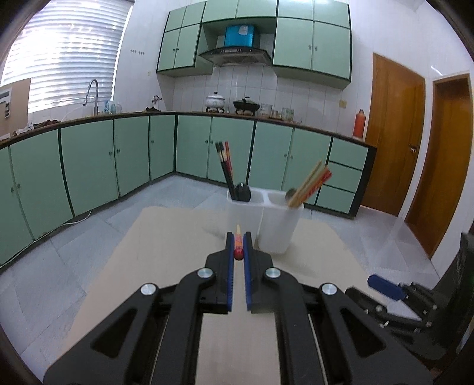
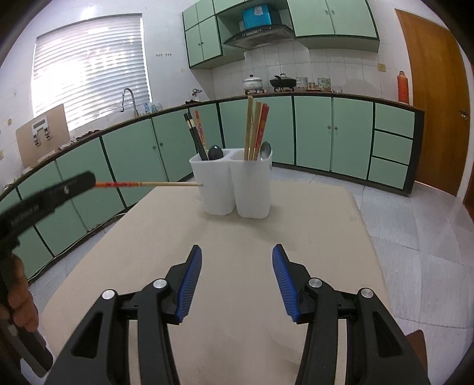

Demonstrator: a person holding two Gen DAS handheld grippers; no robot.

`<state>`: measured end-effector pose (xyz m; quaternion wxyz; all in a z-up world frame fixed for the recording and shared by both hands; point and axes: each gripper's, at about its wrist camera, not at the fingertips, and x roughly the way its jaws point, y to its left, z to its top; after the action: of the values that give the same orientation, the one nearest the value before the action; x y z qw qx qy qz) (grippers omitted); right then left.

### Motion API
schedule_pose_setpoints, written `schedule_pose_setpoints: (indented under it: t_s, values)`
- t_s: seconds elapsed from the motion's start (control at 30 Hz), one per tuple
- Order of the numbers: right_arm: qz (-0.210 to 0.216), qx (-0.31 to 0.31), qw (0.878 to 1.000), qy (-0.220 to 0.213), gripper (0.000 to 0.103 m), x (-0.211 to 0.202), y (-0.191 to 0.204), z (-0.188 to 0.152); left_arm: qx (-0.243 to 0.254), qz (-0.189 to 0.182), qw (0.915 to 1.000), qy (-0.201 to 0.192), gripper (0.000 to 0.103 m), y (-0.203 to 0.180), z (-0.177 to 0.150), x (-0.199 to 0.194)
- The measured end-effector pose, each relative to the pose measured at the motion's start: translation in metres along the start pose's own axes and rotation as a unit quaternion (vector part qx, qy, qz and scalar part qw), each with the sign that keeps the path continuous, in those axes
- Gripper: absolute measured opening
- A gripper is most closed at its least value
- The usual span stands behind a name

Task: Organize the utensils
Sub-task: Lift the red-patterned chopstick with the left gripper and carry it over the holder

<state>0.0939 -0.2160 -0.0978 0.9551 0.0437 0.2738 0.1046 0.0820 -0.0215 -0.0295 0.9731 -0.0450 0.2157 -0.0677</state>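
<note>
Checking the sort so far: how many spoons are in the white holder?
2. A black spoon stands in the holder's left compartment beside the dark chopsticks; a metal spoon stands in the right one with the light chopsticks. Others may be hidden lower down.

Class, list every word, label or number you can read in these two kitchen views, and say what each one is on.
None can be read.
Chopstick in the left tool: red print, too blurred.
Left tool's arm: pale lettering, blurred.
Blue box above the hood: label too small.
Board by the window: marks too small.
</note>
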Motion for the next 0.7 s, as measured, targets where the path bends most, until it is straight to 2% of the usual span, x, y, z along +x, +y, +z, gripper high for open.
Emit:
schedule_pose_setpoints:
  t_s: [0.33, 0.57, 0.7]
  values:
    - [0.005, 0.003, 1.000, 0.004, 0.049, 0.011, -0.003, 0.009, -0.009, -0.006, 0.9999, 0.005, 0.005, 0.006, 0.018, -0.017]
    - [0.009, 0.001, 1.000, 0.009, 0.049, 0.015, 0.000, 0.011, -0.018, -0.020, 0.9993, -0.026, 0.005, 0.007, 0.048, -0.037]
    - [0.007, -0.008, 1.000, -0.003, 0.049, 0.012, -0.001, 0.024, -0.004, -0.019, 0.9988, -0.045, 0.005, 0.003, 0.068, -0.040]
